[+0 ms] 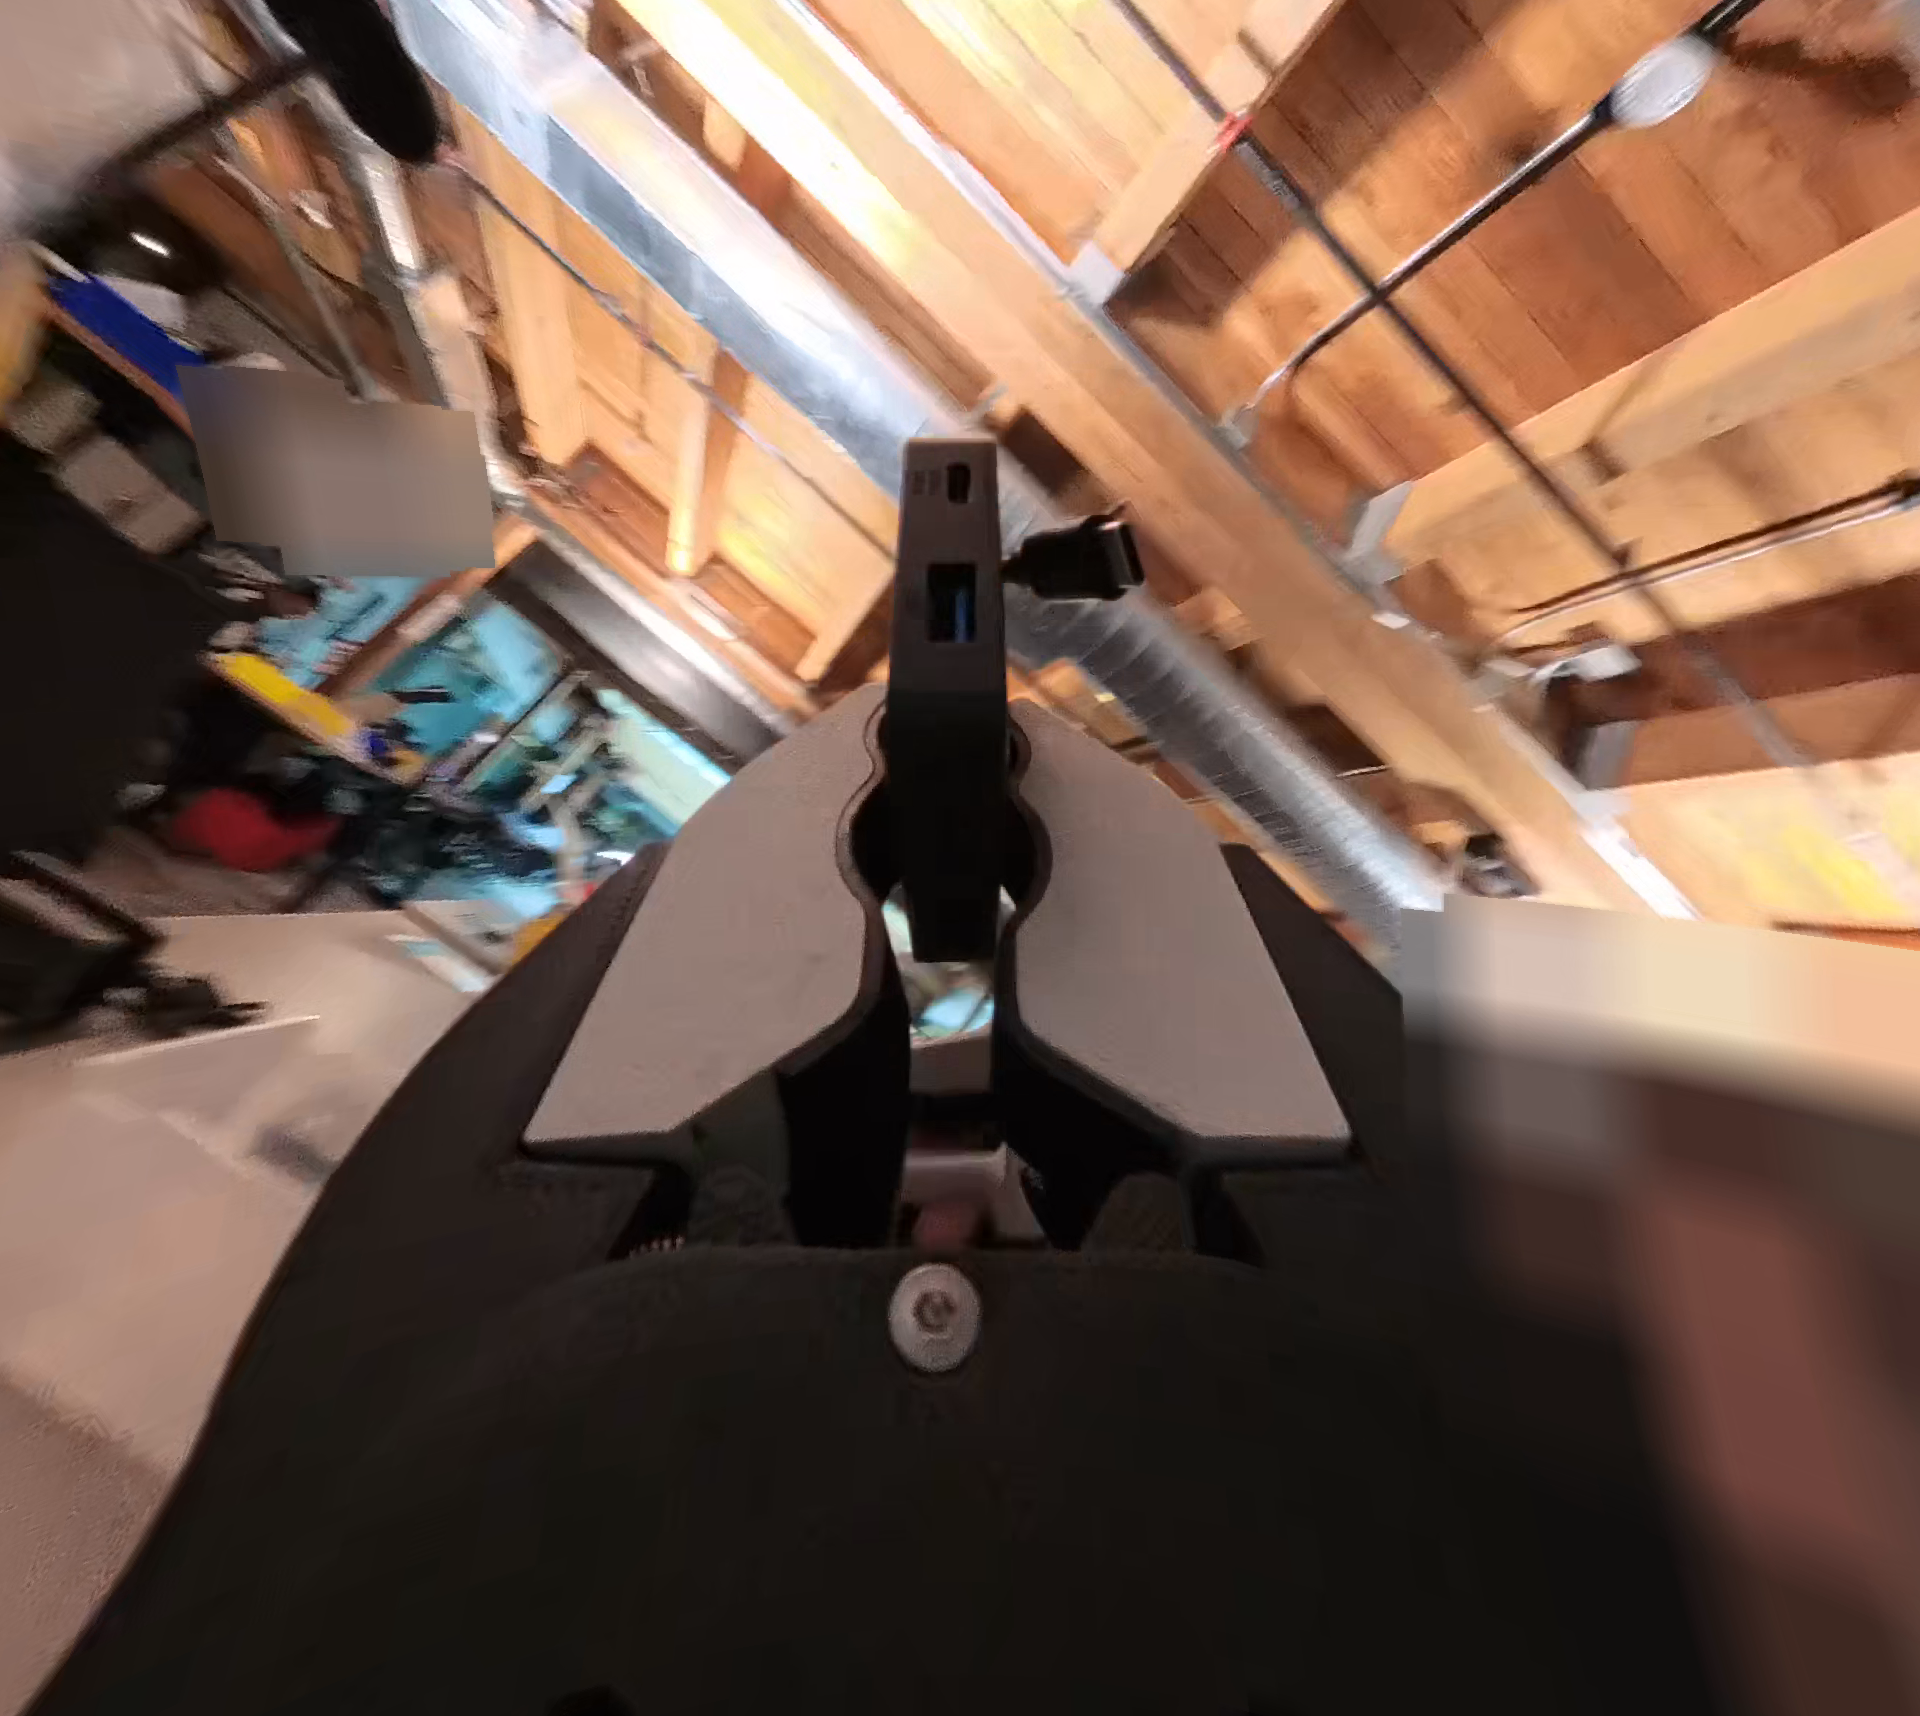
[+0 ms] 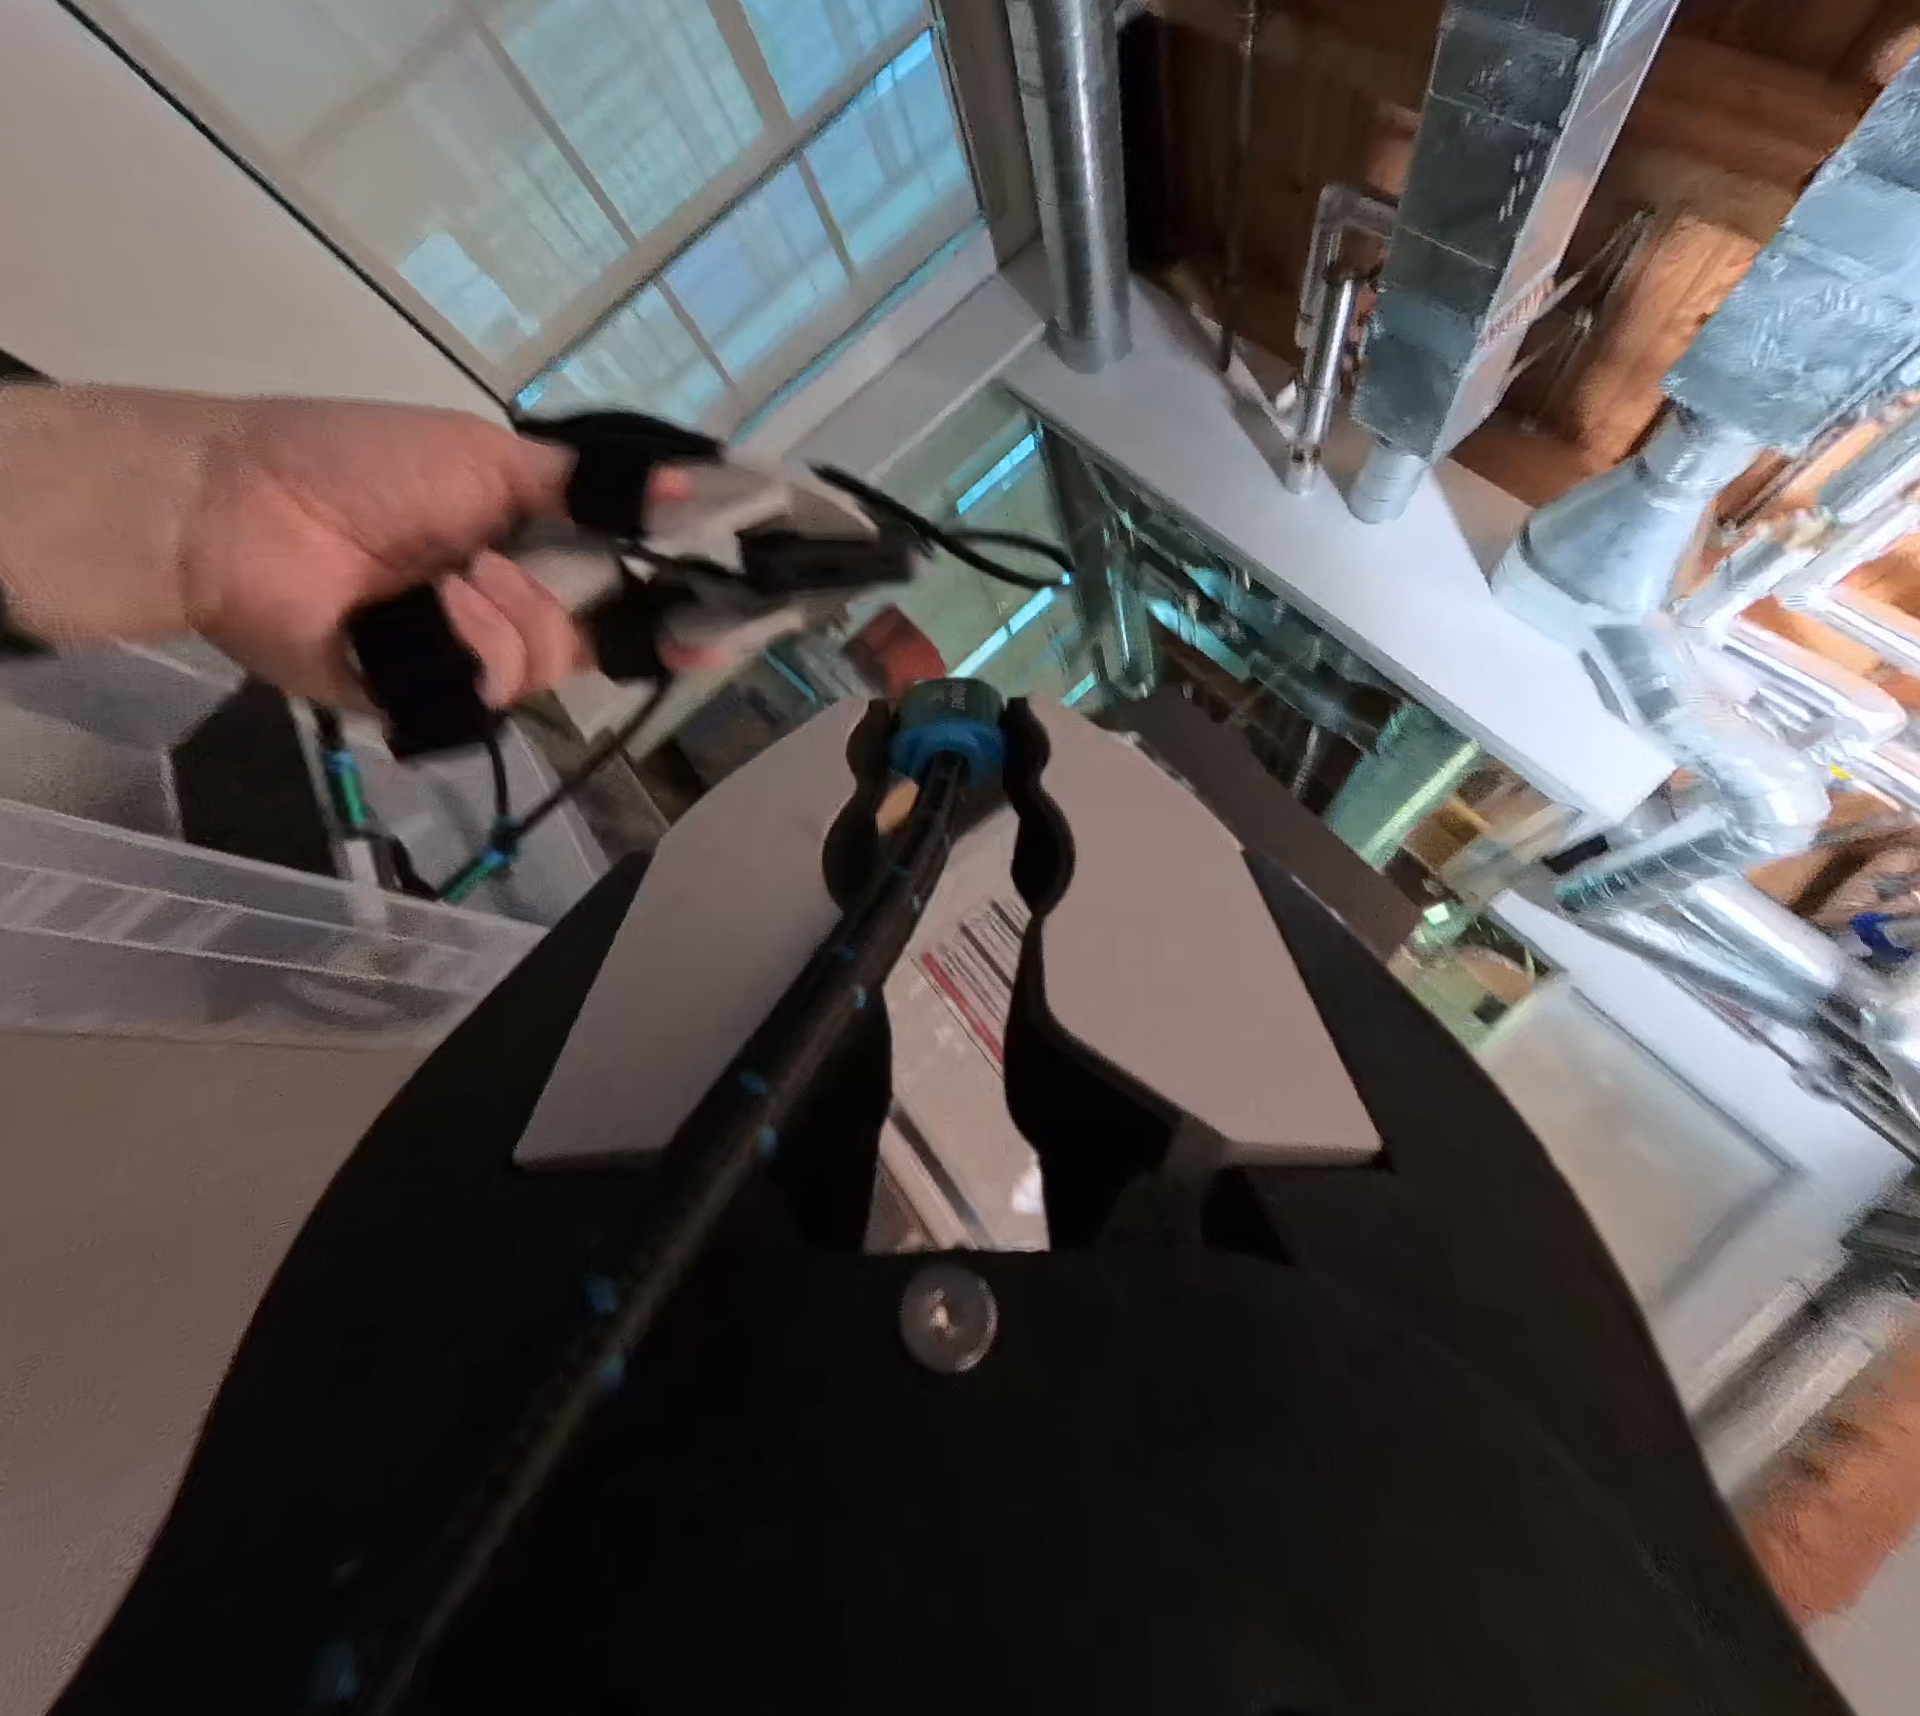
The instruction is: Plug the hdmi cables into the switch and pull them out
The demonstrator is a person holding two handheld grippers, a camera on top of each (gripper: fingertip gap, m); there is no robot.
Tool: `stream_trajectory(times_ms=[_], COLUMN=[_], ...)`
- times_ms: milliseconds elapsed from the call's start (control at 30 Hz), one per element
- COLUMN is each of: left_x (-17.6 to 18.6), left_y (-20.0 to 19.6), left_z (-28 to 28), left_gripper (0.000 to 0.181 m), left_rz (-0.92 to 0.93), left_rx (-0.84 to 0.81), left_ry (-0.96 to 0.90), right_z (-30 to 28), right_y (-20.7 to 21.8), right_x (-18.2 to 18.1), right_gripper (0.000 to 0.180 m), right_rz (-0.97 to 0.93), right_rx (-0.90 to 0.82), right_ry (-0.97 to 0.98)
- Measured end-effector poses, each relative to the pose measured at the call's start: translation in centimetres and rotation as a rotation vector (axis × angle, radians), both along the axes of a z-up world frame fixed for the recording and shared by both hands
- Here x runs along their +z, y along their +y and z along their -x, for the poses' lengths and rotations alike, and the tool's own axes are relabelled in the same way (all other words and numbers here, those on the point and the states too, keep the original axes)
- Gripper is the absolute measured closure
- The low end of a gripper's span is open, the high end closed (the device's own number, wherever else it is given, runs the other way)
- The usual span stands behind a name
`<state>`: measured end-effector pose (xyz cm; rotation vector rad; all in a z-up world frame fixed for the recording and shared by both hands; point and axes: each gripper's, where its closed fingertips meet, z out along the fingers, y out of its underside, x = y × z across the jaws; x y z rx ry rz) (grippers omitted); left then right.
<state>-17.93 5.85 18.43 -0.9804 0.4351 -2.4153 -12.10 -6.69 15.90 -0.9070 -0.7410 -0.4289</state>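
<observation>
left gripper [image 1: 943,793] clamping the slim dark-grey boxy switch [image 1: 948,627], held up in the air | right gripper [image 2: 948,757] pinching black braided hdmi cable's blue-collared plug [image 2: 940,726] | nothing's looking plugged in, so plugging and pulling are both left, I'm guessing

Dark grey switch [image 1: 948,627] upright, black HDMI cable [image 2: 831,970] blue-collared, unplugged.

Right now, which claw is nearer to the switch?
Left. The left claw is clamped on the switch. The right claw holds the hdmi cable, apart from the switch.
</observation>
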Motion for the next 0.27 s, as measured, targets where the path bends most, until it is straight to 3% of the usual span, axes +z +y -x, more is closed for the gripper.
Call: stream_trajectory(times_ms=[133,200,267], left_x=[2.4,2.9,2.9], left_y=[-2.8,-5.4,-7.2], left_z=[2.5,2.1,1.3], left_gripper=[0.168,0.167,0.167], left_rz=[-0.24,-0.319,-0.366], left_rx=[0.027,-0.025,-0.069], left_ry=[0.044,0.07,0.092], right_z=[-7.7,-14.6,-21.8], right_y=[0.5,-0.3,-3.0], right_x=[2.1,0.4,-0.5], right_gripper=[0.158,0.157,0.157], right_rz=[0.223,0.486,0.552], right_rx=[-0.251,-0.451,-0.693], right_ry=[0.071,0.144,0.203])
